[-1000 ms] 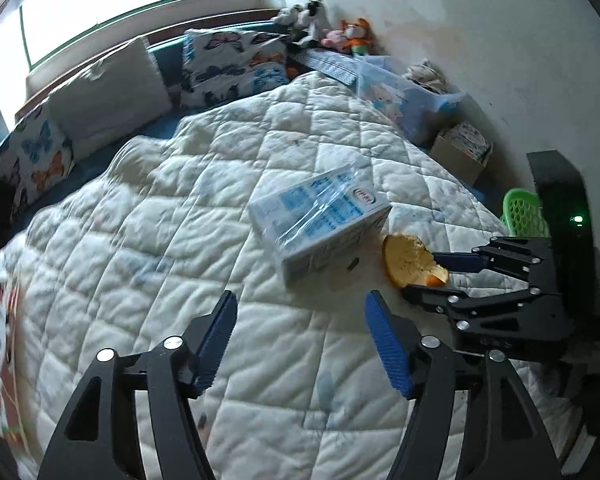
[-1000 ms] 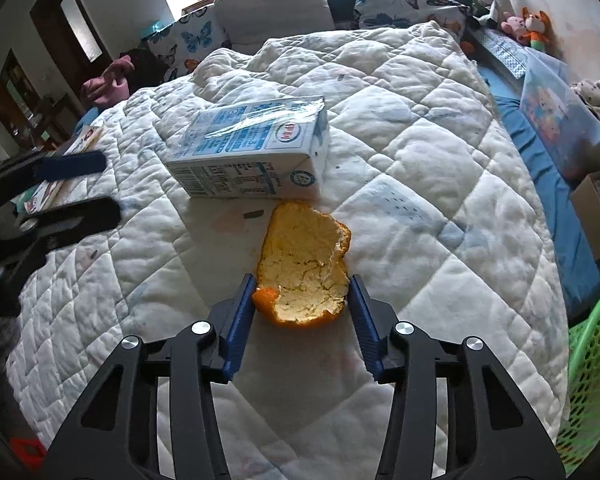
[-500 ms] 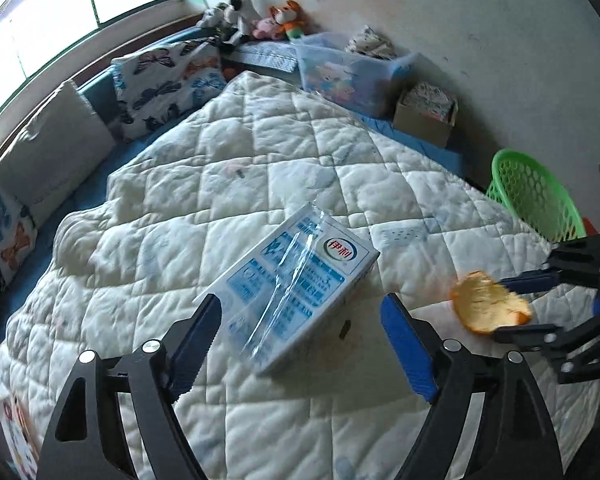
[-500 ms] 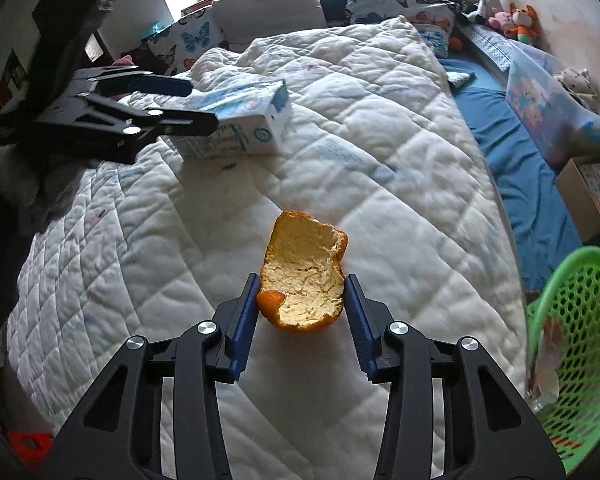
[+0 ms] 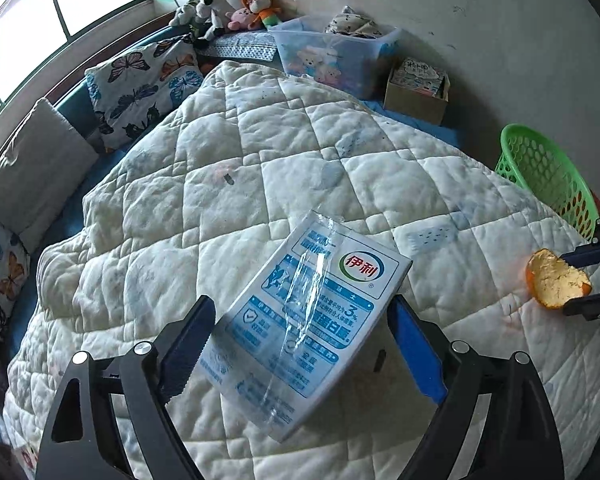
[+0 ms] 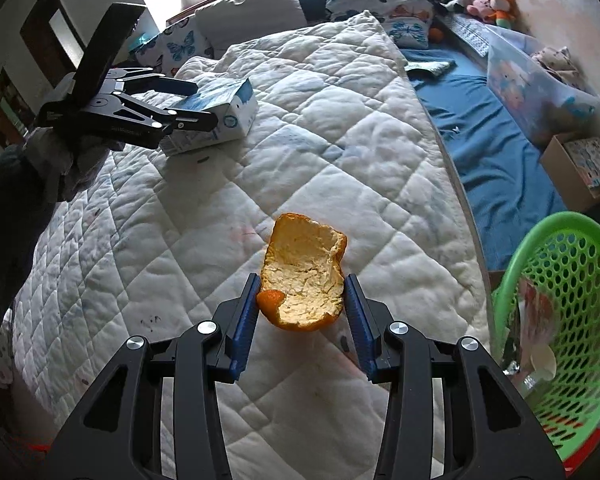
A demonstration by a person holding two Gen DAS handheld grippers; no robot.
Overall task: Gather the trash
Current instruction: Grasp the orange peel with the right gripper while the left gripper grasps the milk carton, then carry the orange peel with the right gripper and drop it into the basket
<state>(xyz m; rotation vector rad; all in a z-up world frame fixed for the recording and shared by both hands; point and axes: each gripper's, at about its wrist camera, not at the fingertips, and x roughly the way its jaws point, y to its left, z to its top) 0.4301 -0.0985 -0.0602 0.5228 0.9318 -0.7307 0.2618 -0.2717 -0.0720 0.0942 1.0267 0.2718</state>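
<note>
The right gripper (image 6: 302, 308) is pinching the orange peel (image 6: 304, 276) by its sides, jaws pressed on it and holding it clear of the quilt (image 6: 340, 128), apparently for carrying to the green basket (image 6: 556, 308) just beside the bed. The left gripper (image 5: 296, 340), jaws having just been widening, is straddling the milk carton (image 5: 308, 320) lying flat on the quilt, pads apart from it, likely sizing up a grip across its width.
</note>
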